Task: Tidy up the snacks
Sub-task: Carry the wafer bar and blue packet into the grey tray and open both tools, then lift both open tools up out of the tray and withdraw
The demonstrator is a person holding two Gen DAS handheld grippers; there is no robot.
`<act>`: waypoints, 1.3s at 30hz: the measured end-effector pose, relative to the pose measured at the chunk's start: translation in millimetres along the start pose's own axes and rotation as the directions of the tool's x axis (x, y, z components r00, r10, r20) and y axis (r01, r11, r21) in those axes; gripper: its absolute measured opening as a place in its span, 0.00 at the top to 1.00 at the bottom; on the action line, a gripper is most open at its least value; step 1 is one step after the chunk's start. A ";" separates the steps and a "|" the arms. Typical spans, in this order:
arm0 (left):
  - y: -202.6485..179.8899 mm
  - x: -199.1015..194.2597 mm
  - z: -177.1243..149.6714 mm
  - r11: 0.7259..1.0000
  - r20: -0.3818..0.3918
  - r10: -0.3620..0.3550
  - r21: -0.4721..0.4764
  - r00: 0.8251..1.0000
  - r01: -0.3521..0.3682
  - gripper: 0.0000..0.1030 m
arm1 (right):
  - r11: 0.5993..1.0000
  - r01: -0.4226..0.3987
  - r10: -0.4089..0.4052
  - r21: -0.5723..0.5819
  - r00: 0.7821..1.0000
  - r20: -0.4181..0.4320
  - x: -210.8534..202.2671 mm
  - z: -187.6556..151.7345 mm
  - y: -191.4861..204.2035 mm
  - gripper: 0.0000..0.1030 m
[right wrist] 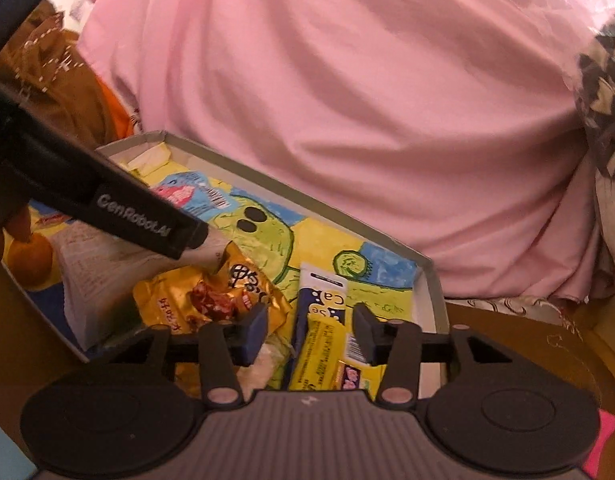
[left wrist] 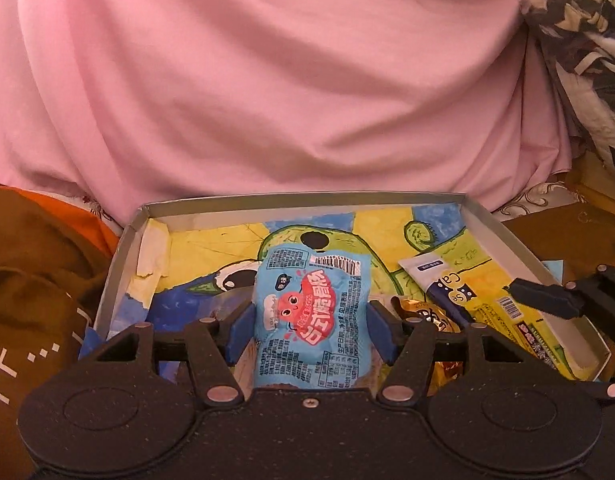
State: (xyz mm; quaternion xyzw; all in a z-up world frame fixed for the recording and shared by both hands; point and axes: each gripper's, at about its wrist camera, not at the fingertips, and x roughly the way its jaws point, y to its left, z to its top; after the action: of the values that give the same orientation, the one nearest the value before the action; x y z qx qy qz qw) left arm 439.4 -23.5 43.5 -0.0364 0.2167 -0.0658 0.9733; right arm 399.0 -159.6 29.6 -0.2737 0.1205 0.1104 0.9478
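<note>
While pink bedding (left wrist: 267,80) backs tray (left wrist: 119,264), left tool (left wrist: 309,324) grips blue packet (left wrist: 311,312); right tool (right wrist: 309,332) released.

Speckled matt black plastic on the left gripper (left wrist: 311,320), with shiny round metal pins at the joints and smooth blue pads (left wrist: 240,330). Ribbed grey plastic on the body of the right gripper (right wrist: 309,330). Glossy, crinkled blue plastic film on the blue snack packet (left wrist: 313,316); shiny gold foil, heavily creased, on the gold snack packet (right wrist: 211,300); smooth glossy wrap on the yellow snack bar (right wrist: 321,344). Matt grey cardboard for the box wall (left wrist: 503,236), lined with matt painted paper (left wrist: 211,248), torn at one edge. Soft, wrinkled pink cloth (left wrist: 267,80) behind; brown fabric (left wrist: 31,264) beside.
</note>
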 end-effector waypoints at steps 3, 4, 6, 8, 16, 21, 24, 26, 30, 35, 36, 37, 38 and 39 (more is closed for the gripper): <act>2.3 -2.7 1.4 0.999 -0.004 -0.009 -0.031 1.000 0.009 0.35 | 0.999 0.003 -0.003 0.034 1.000 0.006 -2.8 0.3 -7.2 0.30; 3.0 -4.9 2.2 0.999 -0.004 -0.015 -0.043 1.000 0.015 0.33 | 0.999 0.008 -0.009 0.042 1.000 0.012 -5.5 0.2 -9.9 0.24; 3.5 -9.5 4.1 0.998 -0.001 -0.012 -0.066 1.000 0.012 0.23 | 0.999 0.015 -0.017 0.050 0.999 0.027 -11.1 1.0 -15.5 0.20; 4.2 -17.1 6.9 0.995 0.013 -0.017 -0.101 1.000 0.019 0.20 | 0.998 0.041 -0.044 0.056 0.998 0.047 -20.0 2.2 -20.8 0.17; 1.8 -64.6 15.5 0.985 0.078 -0.035 -0.169 0.996 0.047 0.06 | 0.985 0.047 -0.070 0.167 0.988 0.139 -70.2 16.8 -52.8 0.00; 8.4 -105.4 13.3 0.971 0.117 -0.008 -0.235 0.993 0.035 0.05 | 0.980 0.047 -0.080 0.192 0.983 0.166 -102.2 27.9 -62.1 0.00; 16.2 -137.4 6.6 0.965 0.143 0.017 -0.261 0.990 0.021 0.02 | 0.983 0.035 -0.070 0.180 0.978 0.197 -122.8 33.2 -62.3 0.00; 23.0 -159.4 -1.2 0.959 0.153 0.038 -0.284 0.988 0.007 0.01 | 0.984 0.024 -0.064 0.178 0.973 0.222 -138.4 35.0 -61.7 0.00; 35.9 -195.3 -21.4 0.947 0.135 0.085 -0.320 0.987 -0.037 0.01 | 0.981 -0.013 -0.035 0.194 0.969 0.244 -164.3 33.8 -55.6 0.00; 51.7 -230.8 -53.0 0.896 0.081 0.112 -0.438 0.990 -0.066 0.01 | 0.975 -0.039 -0.018 0.218 0.968 0.252 -196.6 19.9 -39.8 0.00; 53.7 -236.0 -58.1 0.889 0.074 0.119 -0.451 0.990 -0.073 0.01 | 0.973 -0.041 -0.018 0.227 0.967 0.252 -203.2 16.0 -36.9 0.00; 55.0 -242.0 -63.3 0.884 0.065 0.125 -0.459 0.990 -0.081 0.01 | 0.971 -0.042 -0.019 0.237 0.968 0.251 -208.9 12.3 -34.3 0.00; 55.7 -247.0 -67.3 0.882 0.058 0.130 -0.464 0.990 -0.088 0.01 | 0.968 -0.043 -0.020 0.248 0.969 0.247 -213.9 8.3 -32.1 0.00; 55.9 -252.9 -71.7 0.880 0.054 0.135 -0.466 0.989 -0.095 0.01 | 0.964 -0.043 -0.022 0.262 0.970 0.242 -219.0 3.9 -30.3 0.00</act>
State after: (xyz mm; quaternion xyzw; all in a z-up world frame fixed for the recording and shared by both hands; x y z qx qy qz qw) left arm 188.1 65.1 78.7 -0.2569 0.1866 0.0471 0.9471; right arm 200.7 -213.9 110.9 -0.1281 0.0190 0.1310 0.9829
